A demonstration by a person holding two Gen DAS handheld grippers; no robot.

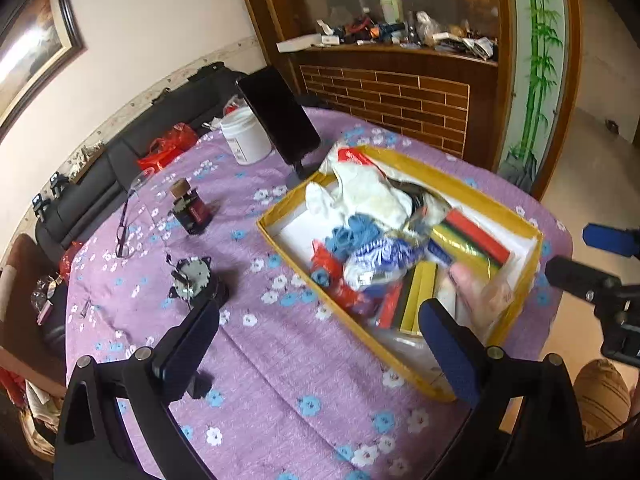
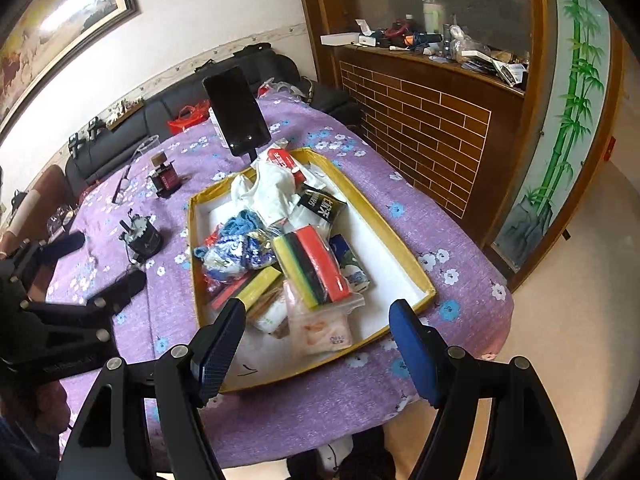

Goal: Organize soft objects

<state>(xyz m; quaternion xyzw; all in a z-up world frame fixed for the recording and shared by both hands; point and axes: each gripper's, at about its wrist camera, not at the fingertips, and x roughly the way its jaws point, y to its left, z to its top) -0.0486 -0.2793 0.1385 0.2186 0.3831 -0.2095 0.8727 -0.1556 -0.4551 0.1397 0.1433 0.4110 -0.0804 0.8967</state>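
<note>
A shallow yellow box [image 1: 276, 236] [image 2: 416, 276] sits on the purple flowered tablecloth [image 1: 280, 360] [image 2: 460, 240]. It holds a pile of soft things: a white cloth [image 1: 372, 192] [image 2: 272, 192], blue yarn [image 1: 356, 232] [image 2: 240, 220], a blue-white bag [image 1: 380, 256] [image 2: 232, 256], bagged colored sponges [image 1: 472, 240] [image 2: 316, 268], and a pinkish packet [image 2: 320, 328]. My left gripper [image 1: 320, 336] is open and empty over the box's near left edge; it also shows at the left of the right wrist view [image 2: 100, 268]. My right gripper [image 2: 316, 340] is open and empty above the box's near end; it also shows at the right edge of the left wrist view [image 1: 592, 256].
A black phone on a stand [image 1: 280, 116] [image 2: 236, 112] and a white jar [image 1: 244, 136] stand behind the box. Glasses [image 1: 124, 220], a small dark bottle [image 1: 190, 208] [image 2: 164, 178] and a metal gadget [image 1: 196, 280] [image 2: 142, 236] lie to the left. A sofa [image 1: 132, 152] and wooden cabinet [image 2: 432, 128] stand beyond.
</note>
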